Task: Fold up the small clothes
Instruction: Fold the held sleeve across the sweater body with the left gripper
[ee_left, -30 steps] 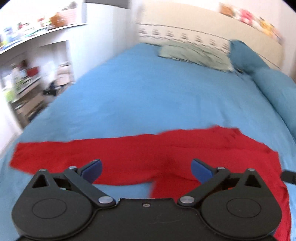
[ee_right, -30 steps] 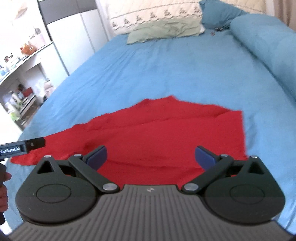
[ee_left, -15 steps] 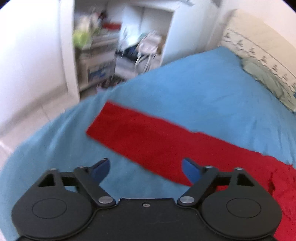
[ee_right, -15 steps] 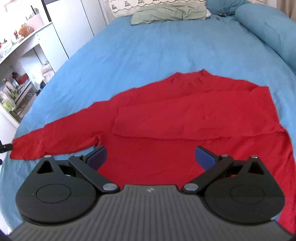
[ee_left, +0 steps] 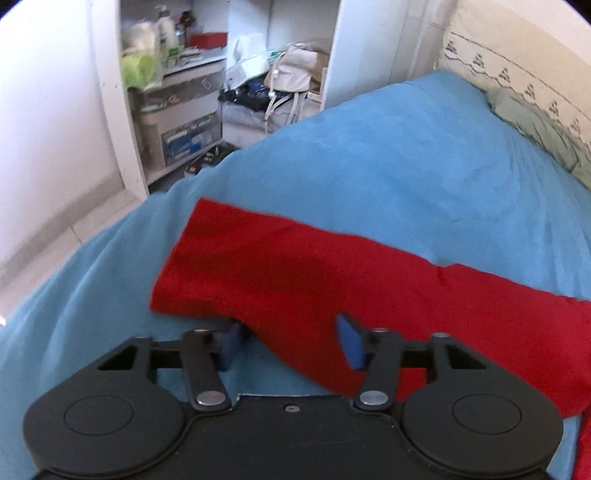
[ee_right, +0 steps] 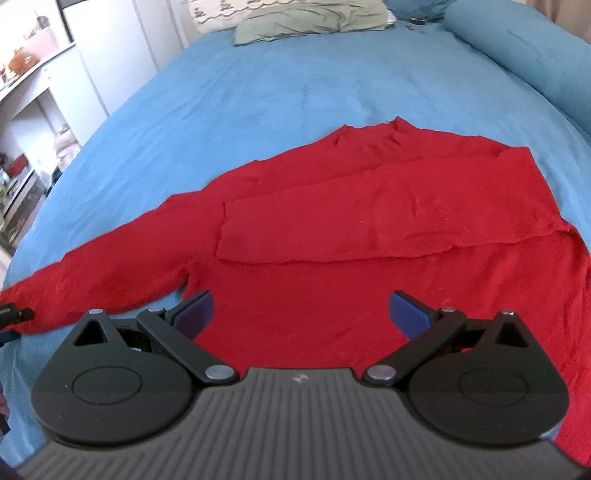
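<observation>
Red sweater point(ee_right: 369, 258) lies flat, its outstretched sleeve point(ee_left: 280, 273) near the bed point(ee_left: 406, 147) edge.

My right gripper point(ee_right: 301, 314) hangs wide open over the red sweater point(ee_right: 369, 221) spread on the blue bedspread point(ee_right: 258, 92), one sleeve point(ee_right: 388, 218) folded across its body.

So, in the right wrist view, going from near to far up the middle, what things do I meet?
Right claw → red sweater body → its folded-over sleeve → sweater collar → bare blue bedsheet → green pillow.
</observation>
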Tool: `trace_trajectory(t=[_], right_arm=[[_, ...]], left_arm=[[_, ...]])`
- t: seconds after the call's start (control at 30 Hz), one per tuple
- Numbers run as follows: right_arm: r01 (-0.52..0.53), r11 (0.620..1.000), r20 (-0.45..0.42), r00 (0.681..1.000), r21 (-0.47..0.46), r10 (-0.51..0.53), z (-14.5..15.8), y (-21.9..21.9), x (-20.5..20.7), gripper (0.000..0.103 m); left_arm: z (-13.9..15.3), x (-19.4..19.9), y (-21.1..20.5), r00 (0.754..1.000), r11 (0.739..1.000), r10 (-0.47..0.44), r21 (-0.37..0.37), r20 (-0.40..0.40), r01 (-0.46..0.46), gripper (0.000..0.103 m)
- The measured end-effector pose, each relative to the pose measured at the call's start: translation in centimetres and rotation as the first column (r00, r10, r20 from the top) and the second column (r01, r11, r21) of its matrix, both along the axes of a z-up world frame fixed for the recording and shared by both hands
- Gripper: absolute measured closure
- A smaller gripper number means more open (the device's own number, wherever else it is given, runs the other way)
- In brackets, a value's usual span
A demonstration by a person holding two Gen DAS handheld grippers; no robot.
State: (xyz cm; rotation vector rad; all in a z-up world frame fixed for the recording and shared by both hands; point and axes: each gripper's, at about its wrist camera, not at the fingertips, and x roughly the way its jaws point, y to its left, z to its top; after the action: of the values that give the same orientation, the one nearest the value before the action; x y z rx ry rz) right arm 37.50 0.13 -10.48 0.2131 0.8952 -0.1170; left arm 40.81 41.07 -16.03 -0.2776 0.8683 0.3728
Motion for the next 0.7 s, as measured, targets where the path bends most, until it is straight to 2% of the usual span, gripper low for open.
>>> trace_trajectory(t=[0.03, 0.1, 0.27, 0.37, 0.47, 0.6, 0.7], right_arm=[[0.009, 1.000, 0.003, 1.000, 0.004, -0.009, -0.1, -0.1, 0.0, 0.000], [0.021, 1.000, 0.011, 1.000, 0.006, -0.021, -0.3, -0.4, 0.0, 0.000], [0.042, 0.999, 0.021, 0.999, 0.002, -0.042, -0.8, -1.7, -0.1, 0.000], [0.050, 0.999, 0.034, 0.998, 0.014, -0.050, -0.4, -3.1, -0.3, 0.000], [0.064, 0.997, 0.055, 0.996, 0.034, -0.066, 0.3, -5.3, -0.5, 0.000], [0.081, 0.996, 0.090, 0.992, 0.044, -0.085, 1.6, -8.4, -1.1, 0.000], [0.089, 0.995, 0.107, 0.990, 0.039, -0.093, 2.3, -11.2, -1.6, 0.000]], left_arm=[[0.1, 0.3, 0.0, 1.000, 1.000, -0.003, 0.001, -0.002, 0.003, 0.087], [0.3, 0.8, 0.0, 1.000, 1.000, 0.001, -0.013, -0.006, -0.001, 0.094], [2.5, 1.3, -1.8, 0.999, 1.000, -0.013, 0.006, 0.030, 0.012, 0.096], [5.4, 1.1, -5.0, 0.995, 0.996, -0.070, 0.052, 0.073, 0.066, 0.097], [8.4, 0.9, -9.6, 0.984, 0.990, -0.136, 0.051, 0.116, 0.131, 0.097], [11.3, 1.4, -17.7, 0.946, 0.961, -0.278, 0.035, 0.168, 0.276, 0.097], [12.3, 2.2, -24.9, 0.904, 0.924, -0.378, 0.010, 0.200, 0.383, 0.097]])
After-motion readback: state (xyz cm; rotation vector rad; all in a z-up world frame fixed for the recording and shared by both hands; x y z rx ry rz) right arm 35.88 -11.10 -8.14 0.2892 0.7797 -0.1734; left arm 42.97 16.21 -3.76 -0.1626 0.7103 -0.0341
